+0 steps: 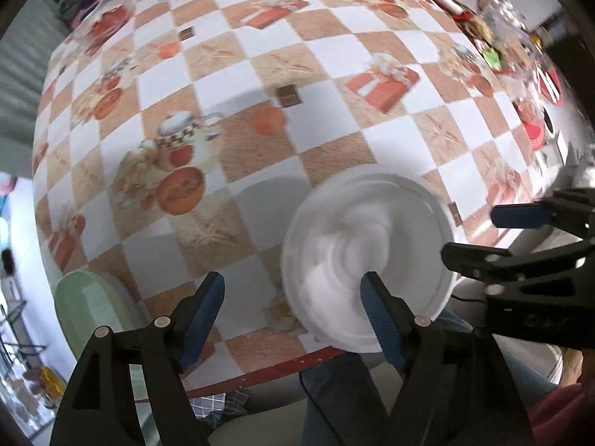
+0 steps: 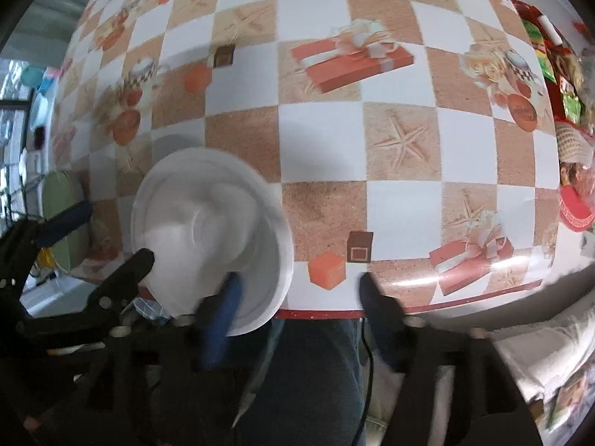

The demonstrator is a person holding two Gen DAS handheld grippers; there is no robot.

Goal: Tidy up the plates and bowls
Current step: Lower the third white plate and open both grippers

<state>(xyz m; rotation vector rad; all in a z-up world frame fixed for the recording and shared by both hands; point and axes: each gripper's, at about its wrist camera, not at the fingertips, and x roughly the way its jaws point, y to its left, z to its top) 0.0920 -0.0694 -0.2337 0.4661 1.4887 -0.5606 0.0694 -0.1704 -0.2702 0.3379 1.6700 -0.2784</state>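
A white bowl (image 1: 368, 256) sits at the near edge of the checkered table; it also shows in the right wrist view (image 2: 212, 230). A green plate (image 1: 89, 308) lies at the table's near left corner, also seen in the right wrist view (image 2: 63, 215). My left gripper (image 1: 293, 304) is open, its right finger (image 1: 383, 319) in front of the bowl's near rim. My right gripper (image 2: 297, 297) is open, its left finger (image 2: 219, 319) over the bowl's near rim; it also shows in the left wrist view (image 1: 487, 234). Both views are motion-blurred.
The table (image 2: 323, 141) has a checkered cloth printed with gift boxes and starfish. Snack packets and red containers (image 2: 565, 85) crowd the far right side. The table's red front edge (image 2: 446, 304) runs just ahead of my grippers, with a person's legs below.
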